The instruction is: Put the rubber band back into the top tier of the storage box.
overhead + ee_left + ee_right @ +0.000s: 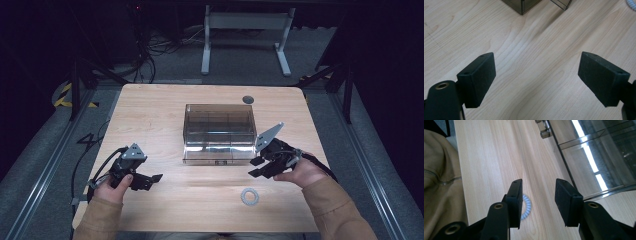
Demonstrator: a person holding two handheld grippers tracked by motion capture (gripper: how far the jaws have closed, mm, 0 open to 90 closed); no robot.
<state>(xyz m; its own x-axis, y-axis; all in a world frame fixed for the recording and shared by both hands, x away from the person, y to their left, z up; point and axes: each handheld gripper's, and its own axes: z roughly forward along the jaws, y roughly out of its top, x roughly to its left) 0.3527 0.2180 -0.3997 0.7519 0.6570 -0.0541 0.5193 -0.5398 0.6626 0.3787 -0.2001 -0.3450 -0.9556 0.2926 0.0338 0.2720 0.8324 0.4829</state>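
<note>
the pale coiled ring (249, 196) lies just toward the person from the right gripper (259, 167), nearer than the left gripper (150, 180); both are spread, empty.

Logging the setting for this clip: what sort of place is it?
Probably a lab or recording workshop, dimly lit. A light wooden table stands on grey carpet between floor rails, with loose cables and hazard-striped tape behind, and a white desk frame beyond.

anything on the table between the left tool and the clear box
No. In the high view, bare wood lies between the left tool and the clear box; the left gripper view shows the same bare stretch up to the box's corner. The coiled ring lies elsewhere.
</note>
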